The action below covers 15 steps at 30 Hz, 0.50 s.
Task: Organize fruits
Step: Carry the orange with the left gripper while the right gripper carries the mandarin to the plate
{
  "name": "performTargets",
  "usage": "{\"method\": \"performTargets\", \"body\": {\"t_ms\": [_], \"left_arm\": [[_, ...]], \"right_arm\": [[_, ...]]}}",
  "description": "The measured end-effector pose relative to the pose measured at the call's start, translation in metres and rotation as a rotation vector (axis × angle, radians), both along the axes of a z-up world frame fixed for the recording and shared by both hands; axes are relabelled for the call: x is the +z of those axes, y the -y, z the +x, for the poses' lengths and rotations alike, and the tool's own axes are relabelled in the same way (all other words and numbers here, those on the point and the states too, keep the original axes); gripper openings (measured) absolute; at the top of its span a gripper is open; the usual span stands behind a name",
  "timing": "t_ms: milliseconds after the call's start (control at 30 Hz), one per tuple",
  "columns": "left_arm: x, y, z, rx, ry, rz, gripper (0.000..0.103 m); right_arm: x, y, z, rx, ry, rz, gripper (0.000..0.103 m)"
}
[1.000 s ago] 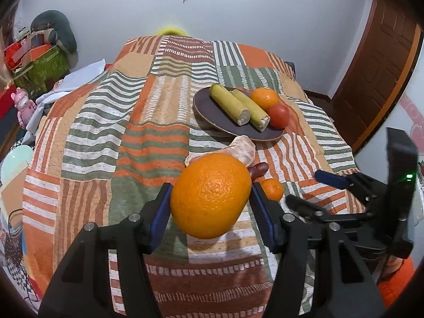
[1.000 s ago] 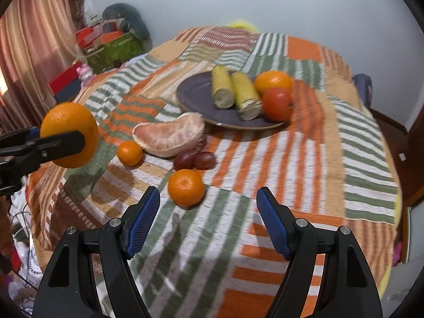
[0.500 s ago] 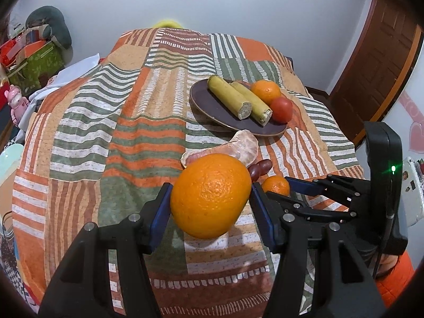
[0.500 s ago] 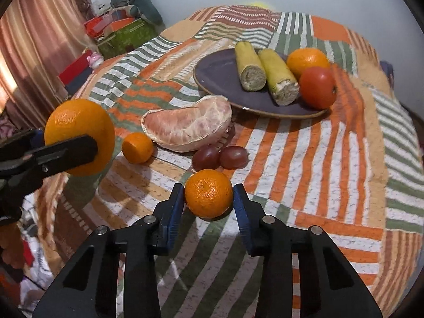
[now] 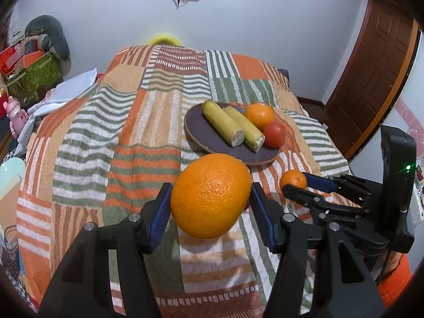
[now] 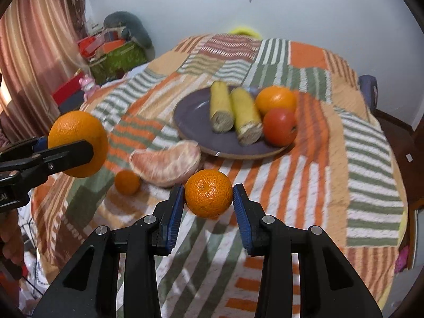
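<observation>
My left gripper [image 5: 209, 198] is shut on a large orange [image 5: 210, 195] and holds it above the bed; it also shows in the right wrist view [image 6: 78, 143] at the left. My right gripper [image 6: 208, 198] is shut on a small mandarin [image 6: 208, 193], lifted off the quilt; it shows in the left wrist view [image 5: 293, 179] too. A dark plate [image 6: 193, 122] holds two peeled banana pieces [image 6: 221, 110], an orange [image 6: 275, 99] and a tomato [image 6: 279, 127]. A peeled pomelo wedge [image 6: 165, 161] and another small mandarin [image 6: 127, 182] lie on the quilt.
The striped patchwork quilt [image 5: 92, 145] covers the bed. Boxes, a grey pillow and a pink toy [image 5: 16, 114] stand at the left. A wooden door [image 5: 371, 92] is at the right. A curtain [image 6: 31, 53] hangs at the left.
My right gripper has shut on the small mandarin and lifted it off the quilt. My left gripper has kept the large orange and tilted up a little.
</observation>
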State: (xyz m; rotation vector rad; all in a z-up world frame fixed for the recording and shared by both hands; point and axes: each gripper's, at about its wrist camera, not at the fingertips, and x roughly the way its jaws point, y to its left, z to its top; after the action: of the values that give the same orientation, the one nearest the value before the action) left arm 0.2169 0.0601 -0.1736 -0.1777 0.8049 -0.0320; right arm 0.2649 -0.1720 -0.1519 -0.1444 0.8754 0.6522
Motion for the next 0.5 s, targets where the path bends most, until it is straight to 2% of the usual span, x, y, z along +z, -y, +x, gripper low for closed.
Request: {"method": "performTargets", "body": {"t_ms": [500], "left_arm": [[0.012,-0.005,0.064,-0.004,0.056,0.011,0.058]], "right_arm": [[0.025,-0.006,0.050,-0.030,0.088,0.052,0.035]]}}
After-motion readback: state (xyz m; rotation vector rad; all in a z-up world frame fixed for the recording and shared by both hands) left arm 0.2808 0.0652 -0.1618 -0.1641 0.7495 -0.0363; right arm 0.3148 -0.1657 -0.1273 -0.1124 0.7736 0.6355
